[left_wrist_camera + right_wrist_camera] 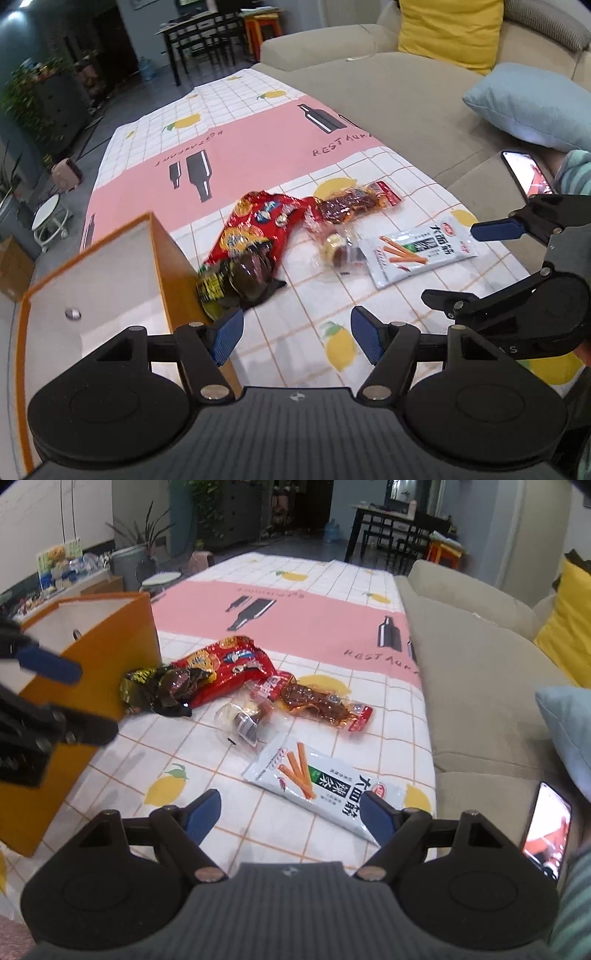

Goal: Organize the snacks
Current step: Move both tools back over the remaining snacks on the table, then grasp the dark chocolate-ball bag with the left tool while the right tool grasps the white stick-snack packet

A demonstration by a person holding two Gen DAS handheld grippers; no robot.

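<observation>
Nearest my right claw (291, 814), whose jaws stand apart and hold nothing, lies the white snack packet (321, 788) flat on the table (258, 753). Beyond it sit a clear wrapped snack (243, 720), a reddish-brown meat pack (317, 703), a red bag (229, 672) and a dark pack (162, 690) touching the orange box (107, 653). Left claw (297, 339): apart, empty, beside the box.
</observation>
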